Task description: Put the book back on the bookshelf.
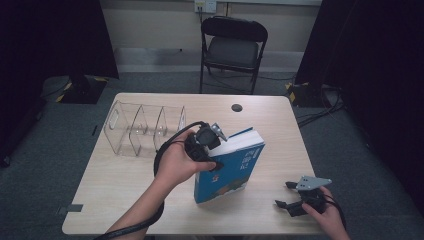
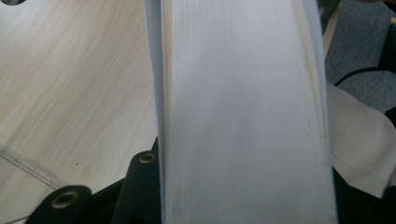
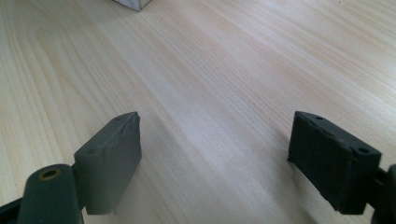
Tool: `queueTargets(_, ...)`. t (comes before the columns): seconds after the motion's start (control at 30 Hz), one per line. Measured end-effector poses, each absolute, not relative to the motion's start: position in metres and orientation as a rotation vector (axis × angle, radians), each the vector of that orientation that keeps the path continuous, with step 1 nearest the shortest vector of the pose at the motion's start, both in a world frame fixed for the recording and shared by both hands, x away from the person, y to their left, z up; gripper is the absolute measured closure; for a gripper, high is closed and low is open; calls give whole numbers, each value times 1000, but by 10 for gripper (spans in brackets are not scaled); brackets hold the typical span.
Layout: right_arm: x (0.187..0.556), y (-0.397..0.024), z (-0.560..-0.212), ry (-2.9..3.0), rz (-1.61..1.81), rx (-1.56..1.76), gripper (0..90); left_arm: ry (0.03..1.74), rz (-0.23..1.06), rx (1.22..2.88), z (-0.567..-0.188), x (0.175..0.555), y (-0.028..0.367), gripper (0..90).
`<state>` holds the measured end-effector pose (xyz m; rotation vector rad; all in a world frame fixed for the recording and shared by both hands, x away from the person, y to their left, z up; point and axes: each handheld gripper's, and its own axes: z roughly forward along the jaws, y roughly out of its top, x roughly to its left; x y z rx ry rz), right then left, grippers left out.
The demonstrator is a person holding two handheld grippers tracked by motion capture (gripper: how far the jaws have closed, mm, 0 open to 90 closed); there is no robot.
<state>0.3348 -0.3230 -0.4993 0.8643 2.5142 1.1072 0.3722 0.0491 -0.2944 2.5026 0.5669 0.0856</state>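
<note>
A thick book with a blue cover (image 1: 231,170) stands tilted on the wooden table (image 1: 125,180), near its middle. My left gripper (image 1: 209,145) is shut on the book's upper edge, and the pale page block (image 2: 243,112) runs up between its jaws in the left gripper view. My right gripper (image 1: 286,196) rests low at the table's front right, apart from the book. It stands open, its two pads (image 3: 109,154) wide apart over bare wood. A corner of the book (image 3: 133,3) peeks in at the top of the right gripper view.
A clear plastic divided organiser (image 1: 142,129) lies at the back left of the table. A dark round mark (image 1: 236,107) sits near the far edge. A black folding chair (image 1: 232,47) stands beyond the table.
</note>
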Motion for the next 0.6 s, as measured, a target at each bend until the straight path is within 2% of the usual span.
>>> queueTargets(0.33, 335, -323, -499, 2514, 1105, 864, 164, 540, 106, 2528, -302, 370, 63, 612)
queueTargets(0.53, 334, -323, -499, 2512, 1098, 864, 164, 530, 111, 2558, -301, 368, 57, 596)
queueTargets(0.6, 334, -323, -499, 2512, 1099, 864, 164, 532, 120, 2602, -302, 370, 51, 556)
